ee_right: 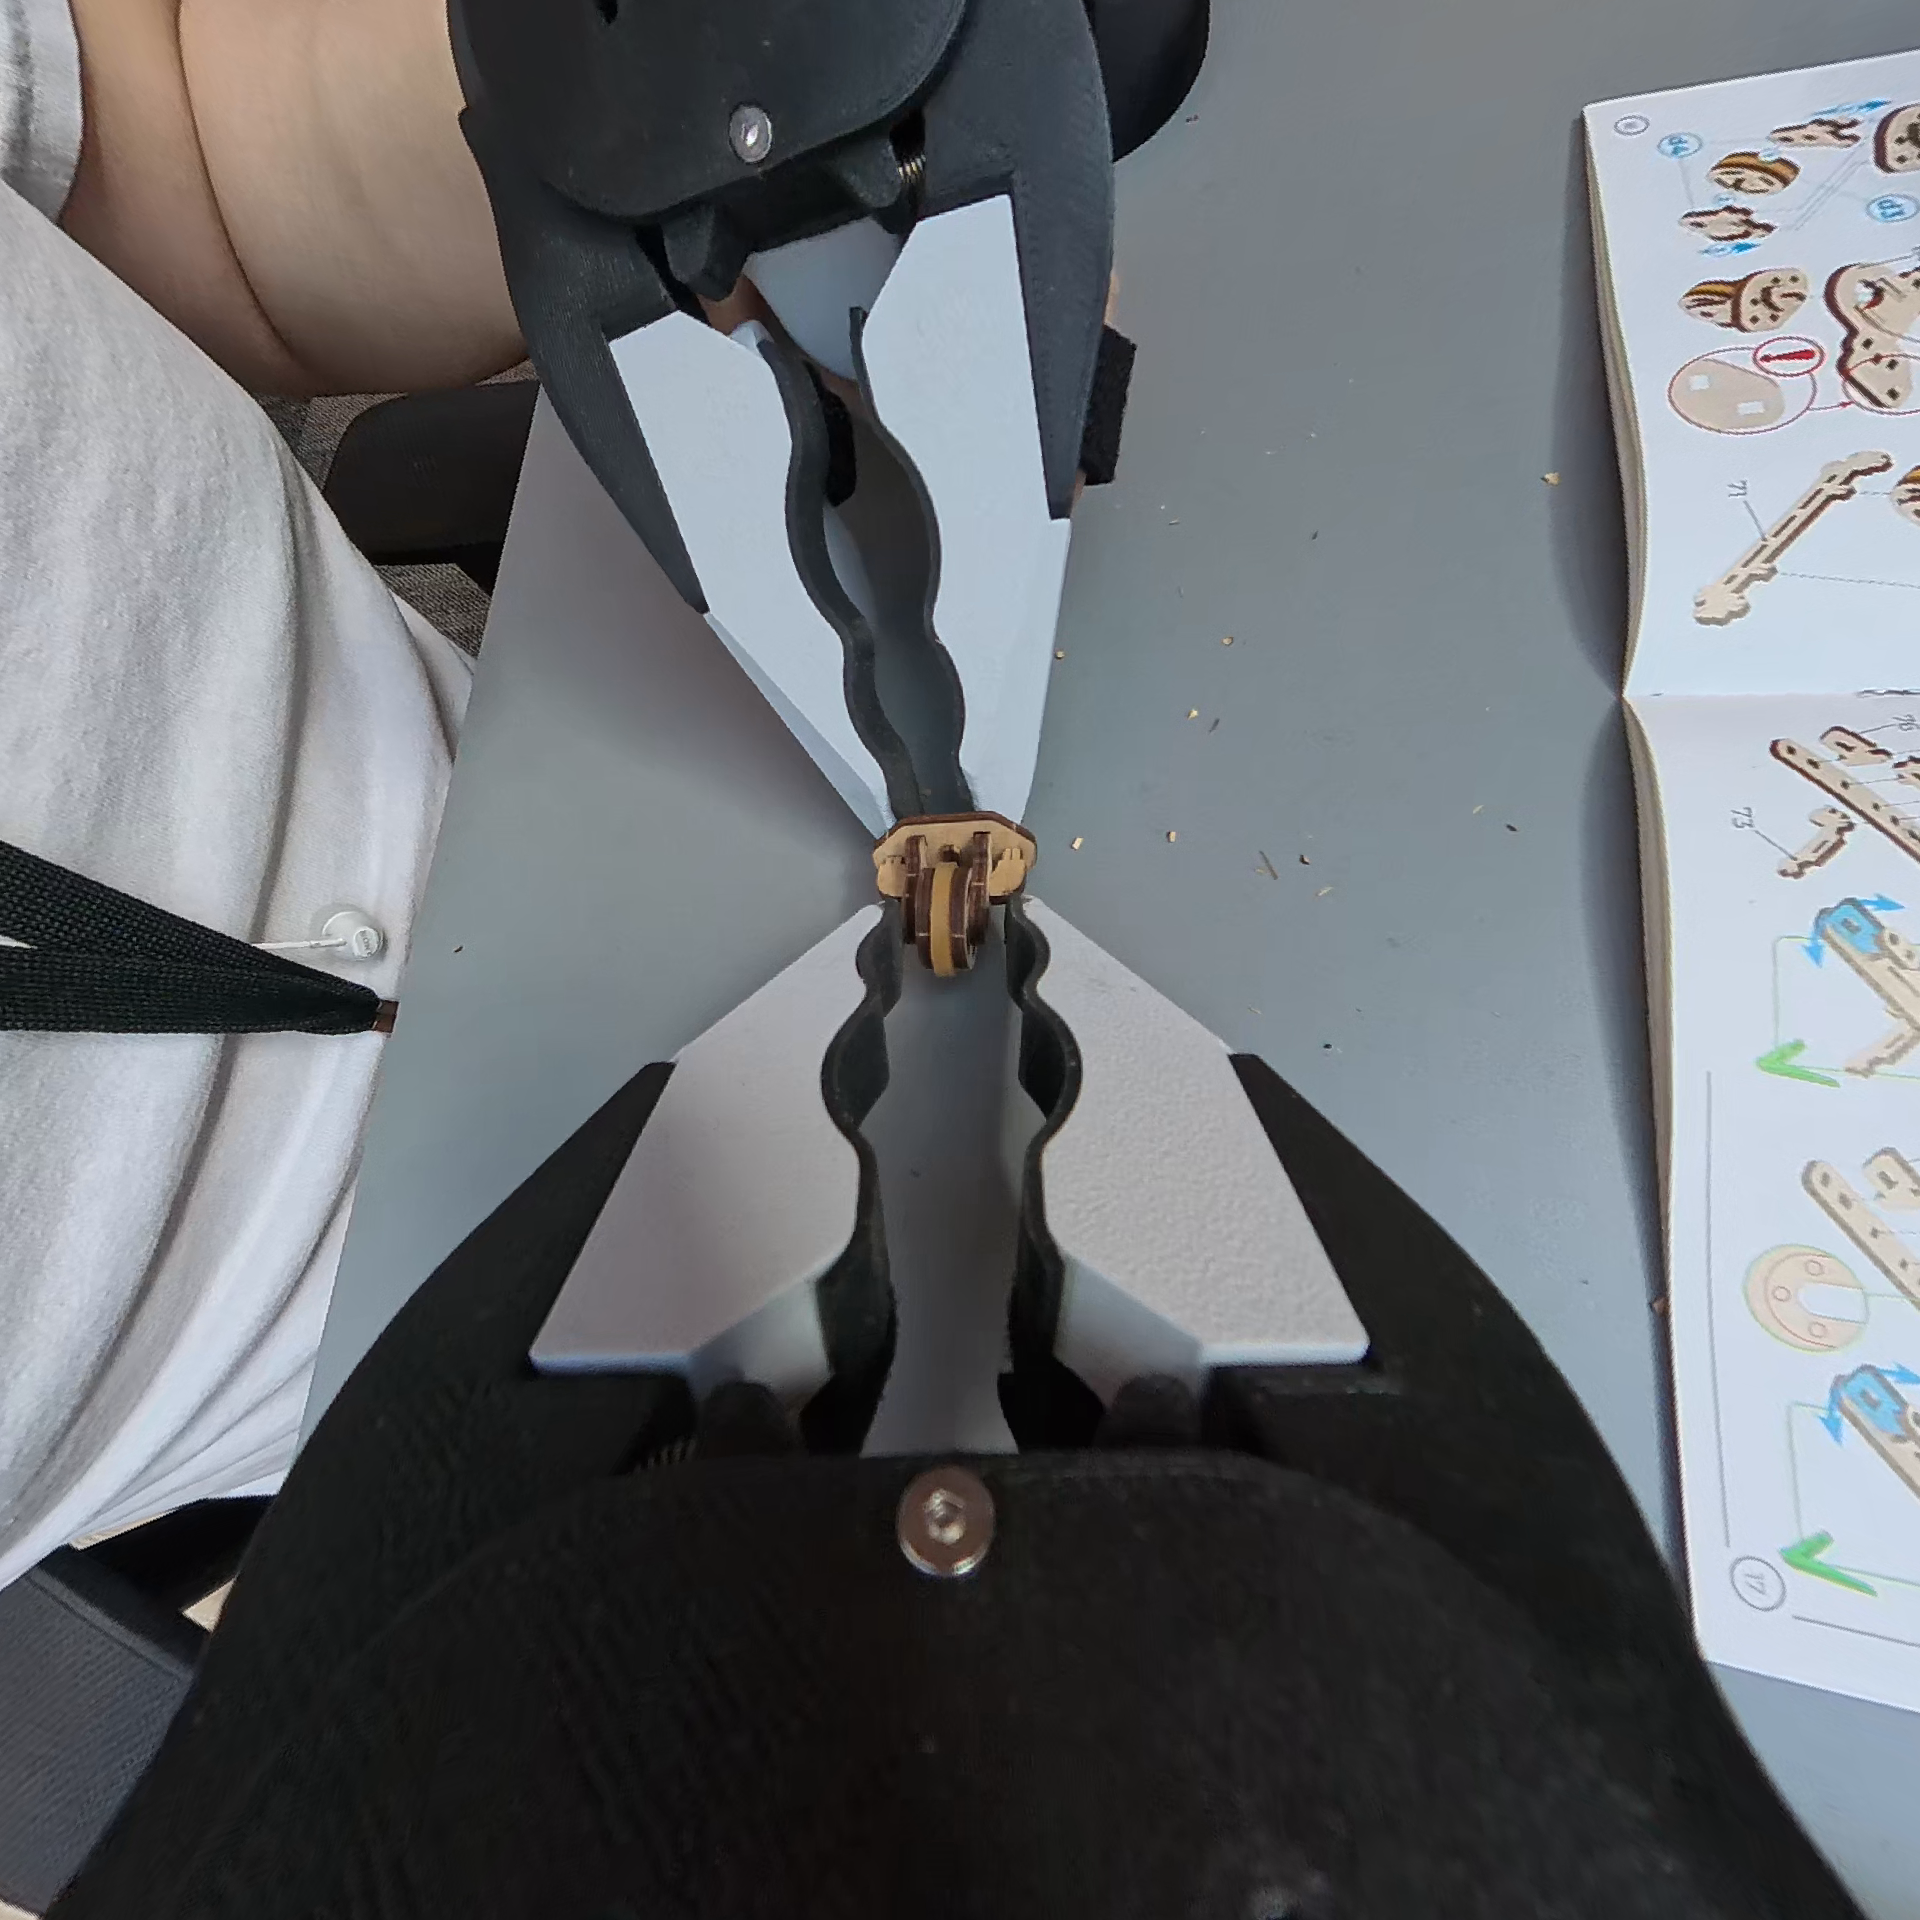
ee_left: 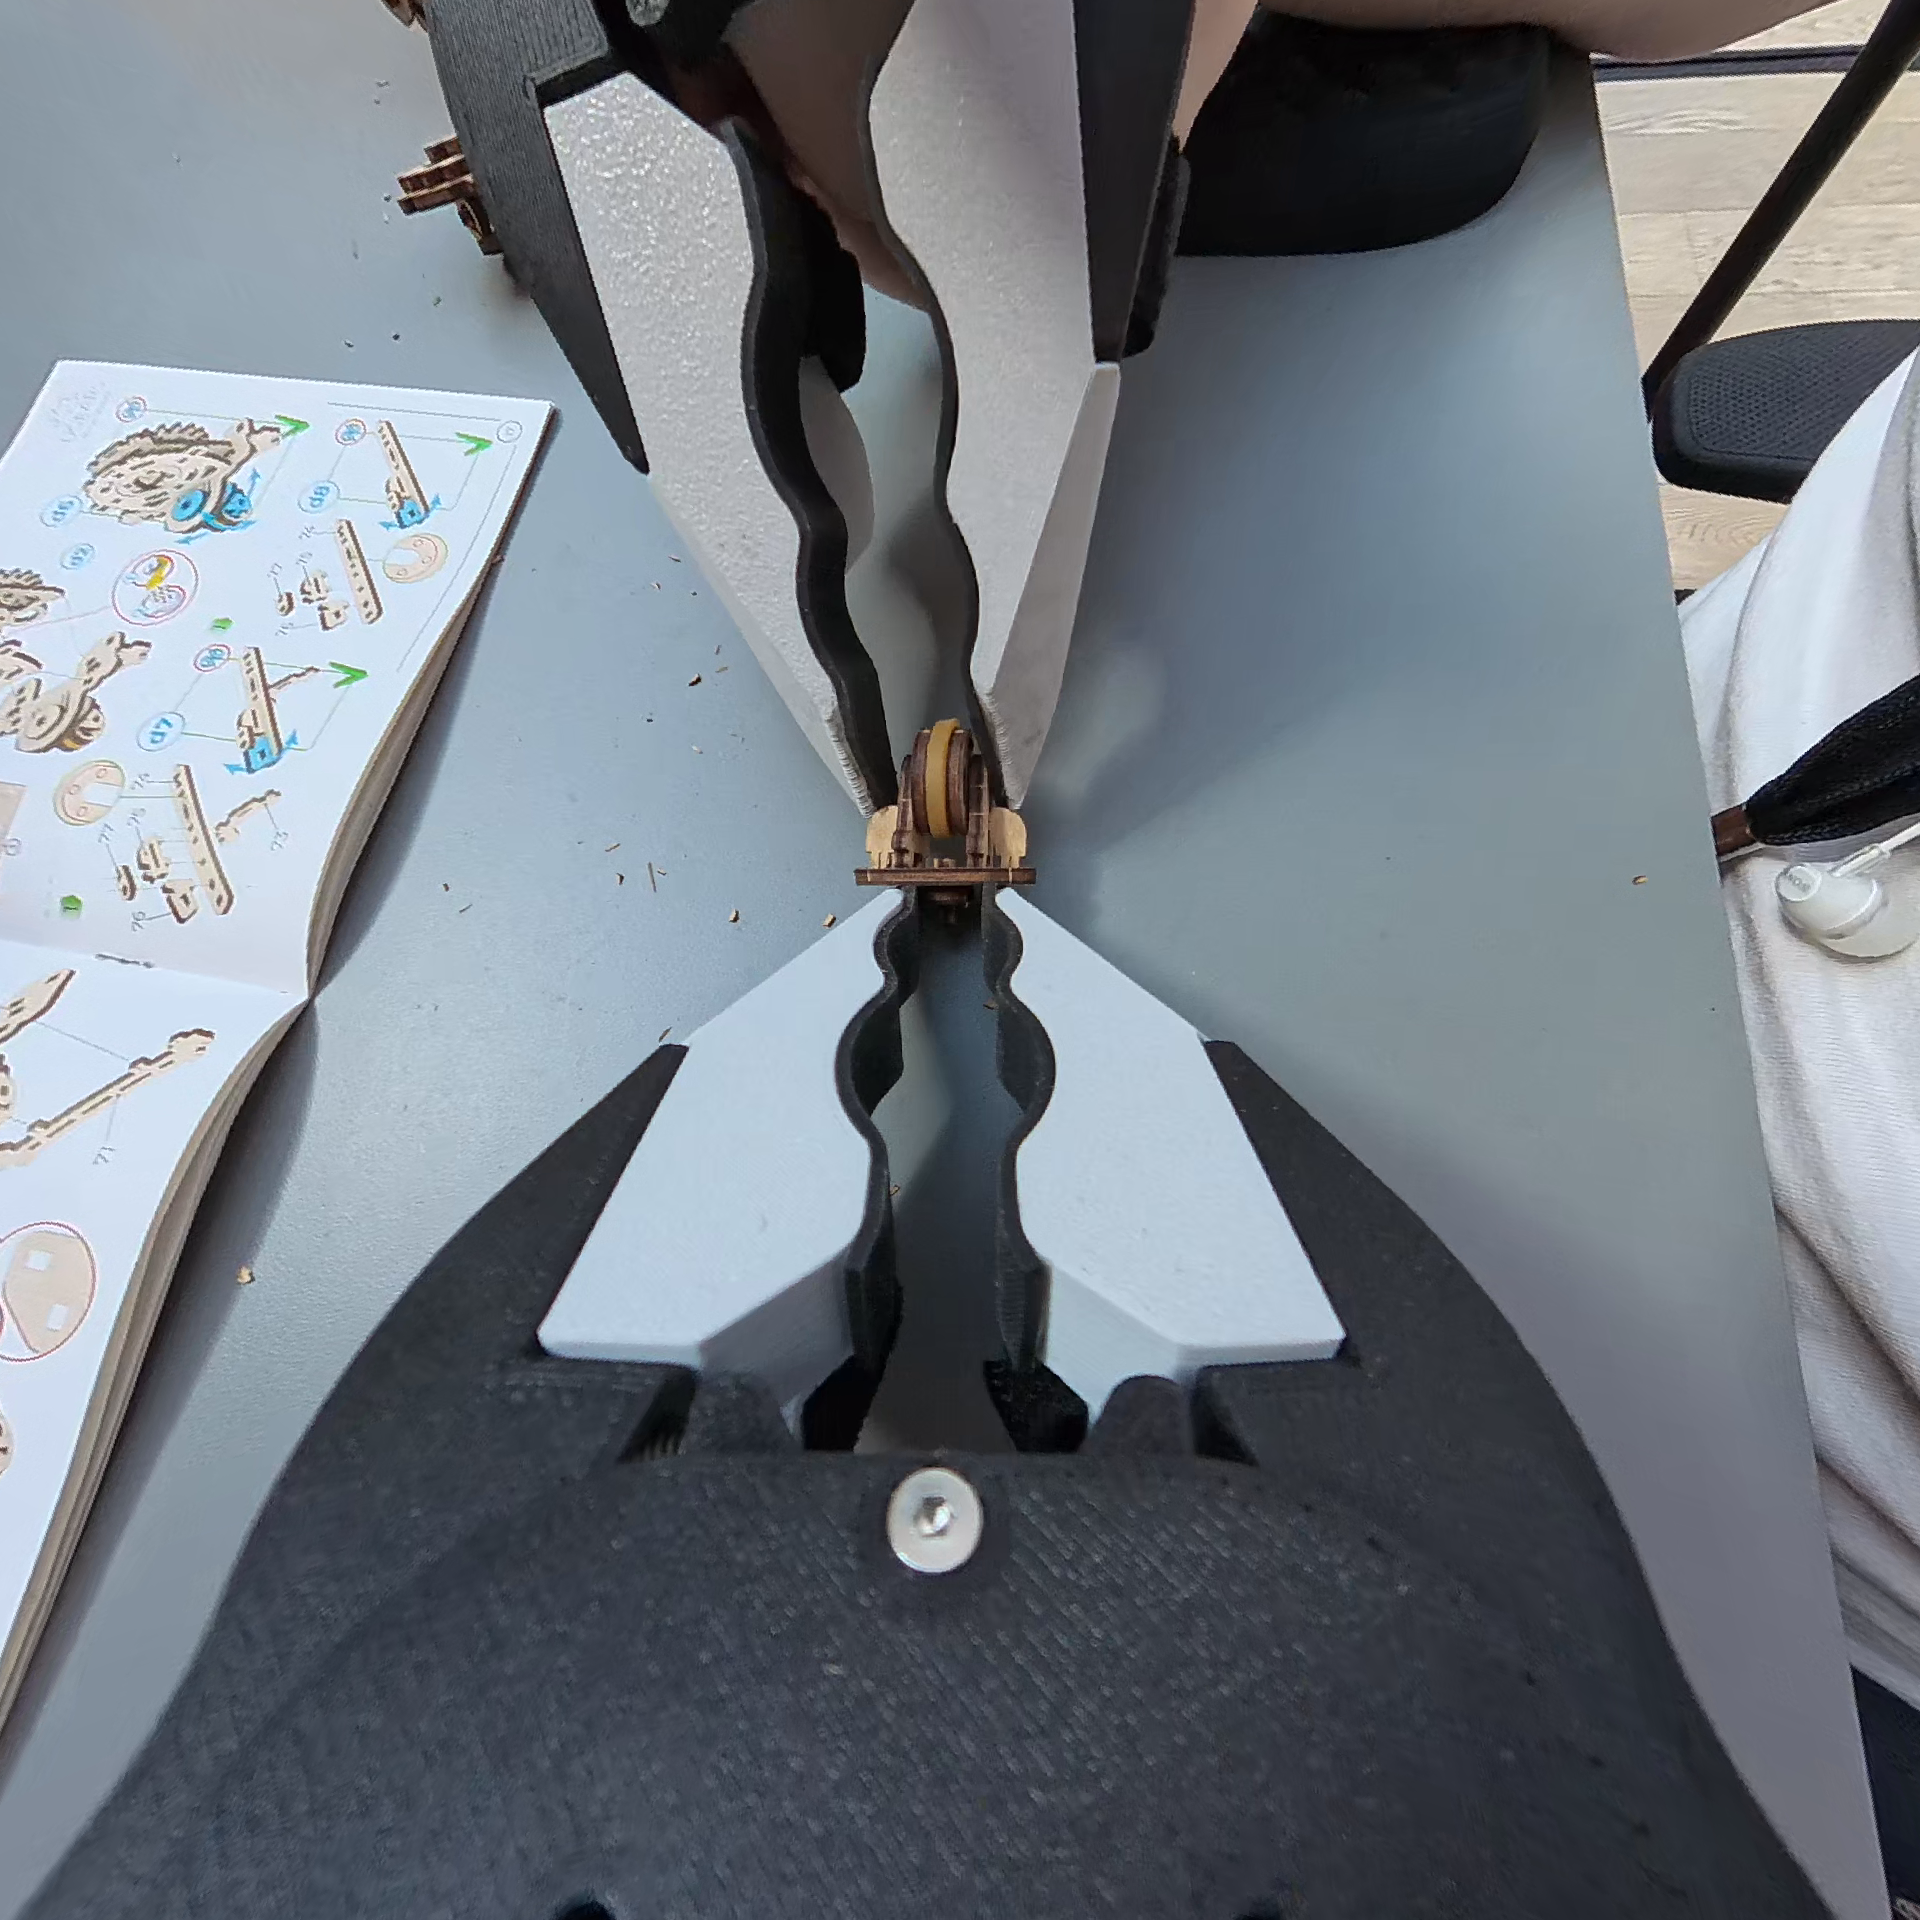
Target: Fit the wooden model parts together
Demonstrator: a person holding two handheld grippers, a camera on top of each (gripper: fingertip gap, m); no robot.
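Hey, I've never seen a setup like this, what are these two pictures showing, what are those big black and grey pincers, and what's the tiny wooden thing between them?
They are hand-held grippers, one in each of a person's hands, each with a camera looking along its fingers. One picture is from the left gripper, the other from the right gripper. They meet tip to tip over a grey table. Between them is a small wooden model piece with a pale disc: the left grips its flat base, the right pinches the disc end. An open instruction booklet and wood crumbs lie on the table.

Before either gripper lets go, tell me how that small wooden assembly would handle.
The wooden assembly looks light: only fingertips hold it. Its thin laser-cut tabs seem fragile under squeezing. Its round wheel might let it roll or tip if dropped.
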